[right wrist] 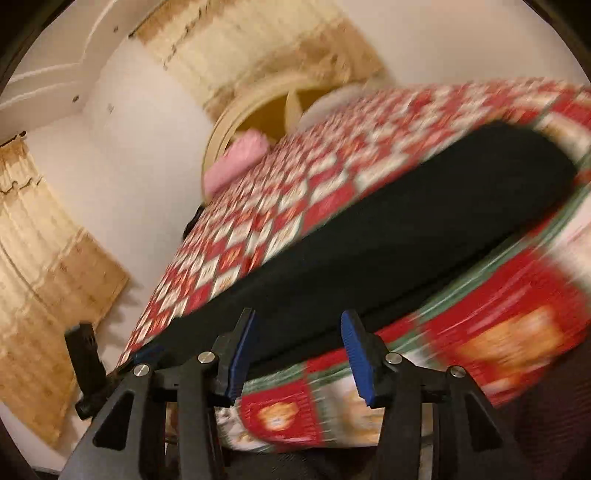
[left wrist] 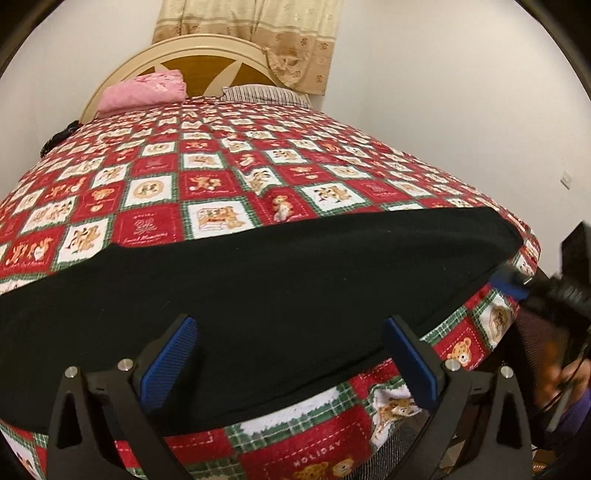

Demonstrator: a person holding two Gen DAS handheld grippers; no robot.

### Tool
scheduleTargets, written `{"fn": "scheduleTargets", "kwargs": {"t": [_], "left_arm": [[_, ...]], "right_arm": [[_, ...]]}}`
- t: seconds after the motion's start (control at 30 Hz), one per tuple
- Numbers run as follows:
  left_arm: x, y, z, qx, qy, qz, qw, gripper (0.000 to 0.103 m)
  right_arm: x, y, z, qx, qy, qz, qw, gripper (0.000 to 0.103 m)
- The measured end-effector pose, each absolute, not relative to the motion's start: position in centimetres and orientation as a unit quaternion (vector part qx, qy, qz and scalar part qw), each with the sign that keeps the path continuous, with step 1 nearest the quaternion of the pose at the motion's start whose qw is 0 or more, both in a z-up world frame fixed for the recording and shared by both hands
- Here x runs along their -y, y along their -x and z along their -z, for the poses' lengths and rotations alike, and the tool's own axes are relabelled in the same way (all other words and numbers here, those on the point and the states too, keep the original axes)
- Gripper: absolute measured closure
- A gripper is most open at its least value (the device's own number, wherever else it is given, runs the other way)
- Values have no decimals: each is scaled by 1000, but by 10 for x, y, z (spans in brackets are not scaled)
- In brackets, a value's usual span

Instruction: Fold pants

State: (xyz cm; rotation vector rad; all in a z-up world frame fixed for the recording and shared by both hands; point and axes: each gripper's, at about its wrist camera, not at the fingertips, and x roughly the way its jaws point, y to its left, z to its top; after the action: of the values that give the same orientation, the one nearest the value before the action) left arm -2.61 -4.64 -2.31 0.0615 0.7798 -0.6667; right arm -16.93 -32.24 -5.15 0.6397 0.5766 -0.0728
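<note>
Black pants (left wrist: 258,288) lie flat in a long band along the near edge of the bed, on a red checked teddy-bear blanket (left wrist: 207,177). My left gripper (left wrist: 290,325) hovers just above their near edge, open wide, with nothing between its blue pads (left wrist: 171,362). In the blurred right wrist view the pants (right wrist: 388,229) stretch away to the upper right. My right gripper (right wrist: 299,317) stands open at their near end, its pads apart and gripping nothing. The left wrist view catches the right gripper's blurred blue pad (left wrist: 511,282) by the pants' right end.
A pink folded cloth (left wrist: 144,90) and a striped pillow (left wrist: 266,94) lie at the cream headboard (left wrist: 207,44). A beige curtain (left wrist: 251,26) hangs behind it. A dark object (left wrist: 59,136) sits at the bed's far left edge. The blanket drapes over the near bed edge (left wrist: 314,443).
</note>
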Motion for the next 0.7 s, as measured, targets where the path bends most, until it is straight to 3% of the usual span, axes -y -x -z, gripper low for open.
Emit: {"fn": "scheduleTargets", "kwargs": {"t": [0.37,0.47,0.63,0.7], "left_arm": [[36,20,29,-379,-9,317,869,1],[34,22,26,-373,-12,315,873,1],[29,18,25,-372,-4,309,875,1],[28,18,25,-373,-3,306,876,1]], "right_arm": [[306,133,64,-304,-301,39,903,55],[313,125,69,-307,-329,30,893,64],[299,110,79,-312,-356,-15,881,66],[293,102,83,-319,-362,-27,876,74]]}}
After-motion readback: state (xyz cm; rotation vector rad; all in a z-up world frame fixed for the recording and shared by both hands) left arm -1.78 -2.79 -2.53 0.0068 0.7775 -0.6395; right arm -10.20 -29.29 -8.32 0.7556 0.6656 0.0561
